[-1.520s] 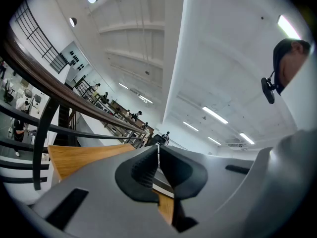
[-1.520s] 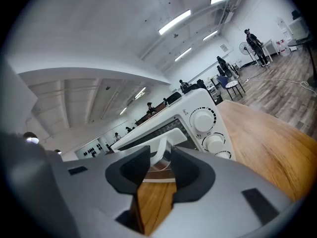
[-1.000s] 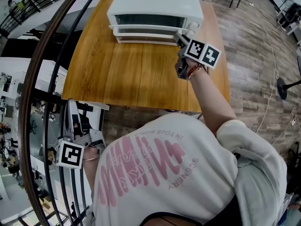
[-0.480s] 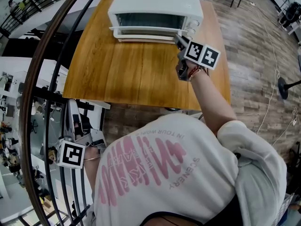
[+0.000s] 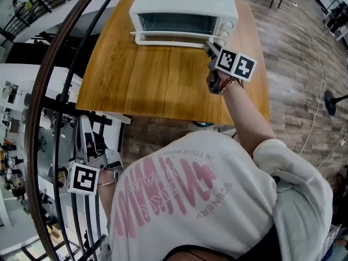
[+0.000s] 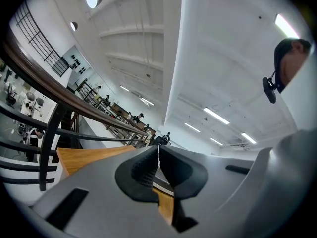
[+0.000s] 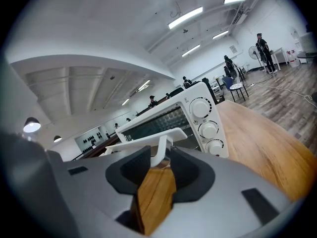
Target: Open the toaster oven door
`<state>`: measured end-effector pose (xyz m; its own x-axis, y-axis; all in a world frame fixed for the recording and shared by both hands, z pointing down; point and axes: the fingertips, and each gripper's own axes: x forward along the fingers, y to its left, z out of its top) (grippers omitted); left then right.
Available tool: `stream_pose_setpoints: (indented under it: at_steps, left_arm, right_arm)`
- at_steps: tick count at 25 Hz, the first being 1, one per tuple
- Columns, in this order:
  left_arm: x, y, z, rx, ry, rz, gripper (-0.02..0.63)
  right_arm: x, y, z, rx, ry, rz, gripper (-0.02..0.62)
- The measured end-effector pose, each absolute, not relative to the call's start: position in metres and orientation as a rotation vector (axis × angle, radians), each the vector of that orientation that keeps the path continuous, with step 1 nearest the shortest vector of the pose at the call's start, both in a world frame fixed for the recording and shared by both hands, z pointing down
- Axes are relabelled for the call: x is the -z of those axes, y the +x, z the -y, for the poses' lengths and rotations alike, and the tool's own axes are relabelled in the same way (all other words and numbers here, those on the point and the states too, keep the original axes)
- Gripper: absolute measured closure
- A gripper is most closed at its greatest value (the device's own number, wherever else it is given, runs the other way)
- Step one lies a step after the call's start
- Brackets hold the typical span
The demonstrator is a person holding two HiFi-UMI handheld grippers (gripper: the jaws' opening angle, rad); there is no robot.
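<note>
Over the near part of the wooden table (image 5: 157, 86), the right gripper (image 7: 161, 165) has its jaws spread, and the right-hand post of the white door handle (image 7: 159, 150) stands between them, not visibly pinched. The left gripper (image 6: 158, 155), jaws pressed together on nothing, hangs by a railing (image 6: 44, 78), well apart from the work. Just beyond the right gripper's tips stands the toaster oven (image 5: 185, 4), its knobs (image 7: 208, 129) off to the right; the jaws likely need to close firmly on the handle, then draw back and downward along the hinge arc so the light oven does not slide.
</note>
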<state>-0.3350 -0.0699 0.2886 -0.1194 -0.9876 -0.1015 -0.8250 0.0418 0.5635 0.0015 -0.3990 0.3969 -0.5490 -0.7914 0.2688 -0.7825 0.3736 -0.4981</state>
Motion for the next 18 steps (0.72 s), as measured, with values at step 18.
stream_pose_setpoints:
  at_steps: [18]
  left_arm:
    - [-0.29, -0.336, 0.062, 0.705, 1.822, 2.011, 0.581]
  right_arm:
    - [-0.409, 0.001, 0.382, 0.958, -1.502, -2.605, 0.465]
